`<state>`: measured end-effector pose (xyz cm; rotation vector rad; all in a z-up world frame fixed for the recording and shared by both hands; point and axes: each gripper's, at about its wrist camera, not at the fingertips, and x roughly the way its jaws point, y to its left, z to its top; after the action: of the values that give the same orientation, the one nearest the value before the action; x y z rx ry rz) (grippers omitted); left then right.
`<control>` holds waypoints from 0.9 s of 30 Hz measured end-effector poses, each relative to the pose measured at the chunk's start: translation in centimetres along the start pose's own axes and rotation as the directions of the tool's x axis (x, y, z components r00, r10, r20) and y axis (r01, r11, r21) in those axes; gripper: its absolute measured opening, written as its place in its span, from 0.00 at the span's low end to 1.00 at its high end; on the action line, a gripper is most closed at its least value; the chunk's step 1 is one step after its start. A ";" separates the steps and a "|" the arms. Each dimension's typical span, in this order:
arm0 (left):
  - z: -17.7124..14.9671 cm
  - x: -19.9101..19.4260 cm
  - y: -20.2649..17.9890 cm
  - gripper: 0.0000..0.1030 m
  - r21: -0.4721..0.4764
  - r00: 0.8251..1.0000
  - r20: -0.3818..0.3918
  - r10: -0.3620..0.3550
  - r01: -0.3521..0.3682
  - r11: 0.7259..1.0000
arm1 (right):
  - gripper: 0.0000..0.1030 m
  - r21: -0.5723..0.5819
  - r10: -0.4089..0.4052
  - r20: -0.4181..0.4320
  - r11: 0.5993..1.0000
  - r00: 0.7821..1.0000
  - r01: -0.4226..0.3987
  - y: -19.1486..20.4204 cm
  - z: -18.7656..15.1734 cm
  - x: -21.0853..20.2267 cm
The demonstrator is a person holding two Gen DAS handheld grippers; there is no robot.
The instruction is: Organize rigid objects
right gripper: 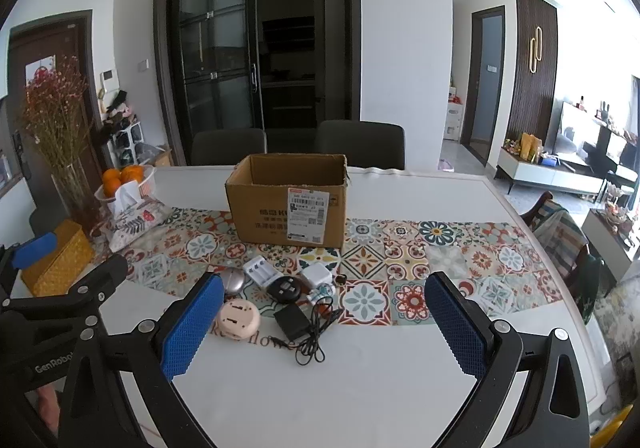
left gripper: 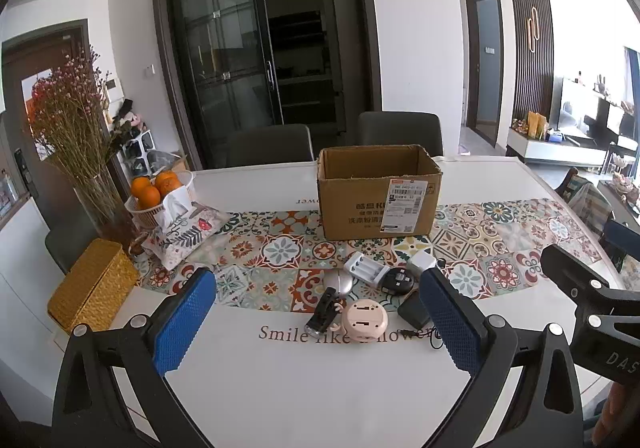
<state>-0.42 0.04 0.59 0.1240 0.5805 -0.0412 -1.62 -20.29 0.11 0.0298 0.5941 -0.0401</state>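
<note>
My white desk [right gripper: 380,388] with its patterned tile-print runner [right gripper: 440,248] fills both views. At twelve o'clock on the runner stands the open brown cardboard box [right gripper: 288,204], upright, shipping label facing me, nothing visible inside from here. At ten o'clock sit a glass vase of dried pink flowers [left gripper: 80,152], a white basket of oranges [left gripper: 160,188], a floral fabric tissue pouch [left gripper: 188,232] and, nearest me, a yellow woven box [left gripper: 92,284].

My left tongs [left gripper: 316,324] and right tongs [right gripper: 324,328] are both released, blue pads spread wide and hovering above the desk, gripping nothing. In the left view the pile lies between the pads; in the right view it sits toward the eleven o'clock pad.

The things to organize are bunched just in front of the box, at the near edge of the runner. From bigger to smaller: a white battery charger with empty slots [right gripper: 262,268]; a round pale-pink plastic device [right gripper: 239,318] closest to me; a black power adapter [right gripper: 292,322] with its thin black cord [right gripper: 316,336] looped at its five o'clock; a round black cable reel [right gripper: 285,288]; a silver oval case [right gripper: 233,280] at the charger's eight o'clock; a white cube plug [right gripper: 316,274] at its three o'clock; a black clip-like gadget [left gripper: 322,310] touching the pink device's nine o'clock side; and a tiny black ring [right gripper: 340,279] just beyond the plug.
</note>
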 end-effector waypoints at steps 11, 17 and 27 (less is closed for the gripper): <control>0.1 -0.1 0.1 1.00 0.000 1.000 0.001 -0.004 0.004 1.000 | 0.98 0.000 0.001 0.000 1.000 1.000 -0.001 0.0 0.0 0.1; 0.2 -0.2 0.1 1.00 -0.001 1.000 -0.002 -0.010 0.010 1.000 | 0.98 -0.003 0.002 0.001 1.000 1.000 -0.002 0.0 0.0 0.1; 0.3 -0.1 0.0 1.00 0.001 1.000 -0.007 -0.014 0.014 1.000 | 0.98 -0.005 0.005 0.002 1.000 1.000 -0.005 0.0 0.1 0.0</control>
<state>-0.39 0.00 0.88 0.1209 0.5881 -0.0542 -1.59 -20.30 0.19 0.0265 0.5921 -0.0341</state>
